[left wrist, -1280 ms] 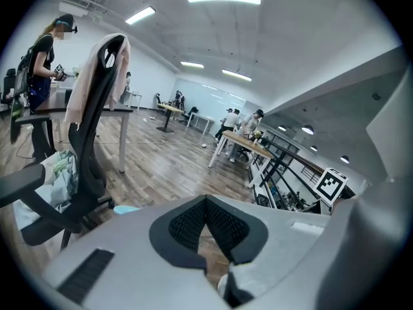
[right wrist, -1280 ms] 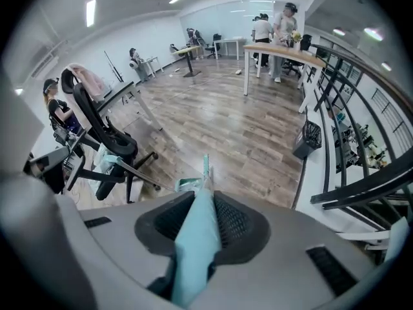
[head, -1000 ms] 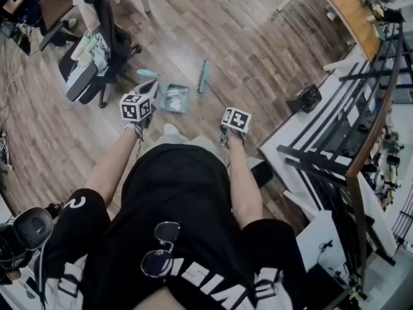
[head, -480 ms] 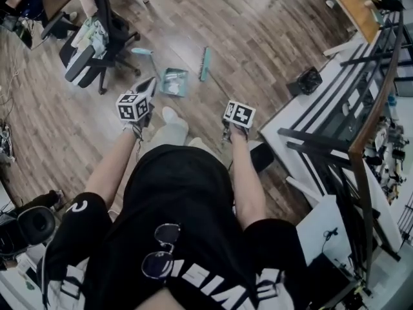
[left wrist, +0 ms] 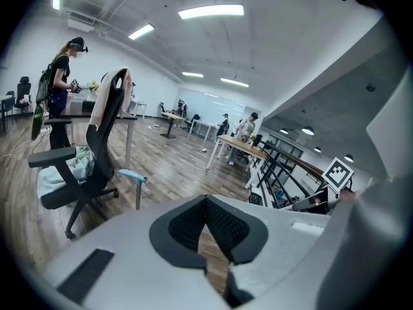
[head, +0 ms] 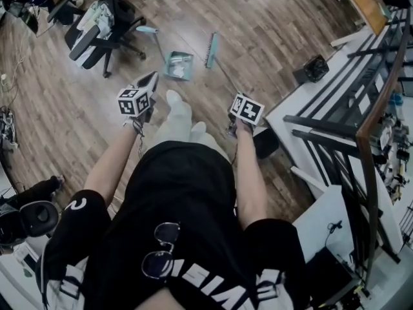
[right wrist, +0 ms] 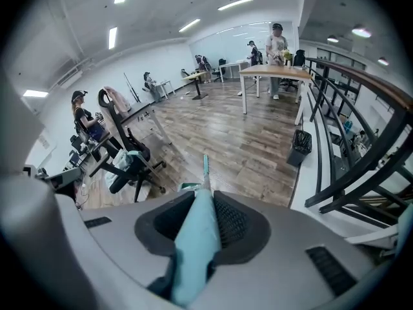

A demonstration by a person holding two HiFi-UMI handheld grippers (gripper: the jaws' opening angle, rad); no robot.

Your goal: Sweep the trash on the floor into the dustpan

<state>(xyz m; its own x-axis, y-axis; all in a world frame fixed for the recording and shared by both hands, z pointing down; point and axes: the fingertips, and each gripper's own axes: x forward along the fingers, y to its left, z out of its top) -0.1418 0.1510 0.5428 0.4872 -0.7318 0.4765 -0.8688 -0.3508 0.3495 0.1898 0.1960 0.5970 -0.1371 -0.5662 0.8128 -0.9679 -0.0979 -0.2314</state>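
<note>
A teal dustpan [head: 177, 65] stands on the wood floor ahead of me, with pale trash inside it. Its upright handle has a teal grip [head: 147, 29] [left wrist: 132, 175]. The broom head [head: 211, 49] rests on the floor just right of the pan. A thin handle runs from it back to my right gripper [head: 237, 102] [right wrist: 203, 205], which is shut on the broom's teal grip [right wrist: 197, 237]. My left gripper [head: 152, 77] [left wrist: 208, 204] hangs shut and empty, well short of the dustpan handle.
A black office chair [head: 97, 24] [left wrist: 97, 154] draped with clothes stands left of the dustpan. A small black bin [head: 314, 68] [right wrist: 301, 142] sits by the white desk and black railing [head: 361, 128] on the right. My white shoe [head: 175, 99] points at the pan. People stand far off.
The dustpan and broom head now sit farther up the head view, away from me. My left gripper, near the dustpan handle a second ago, is now well apart from it.
</note>
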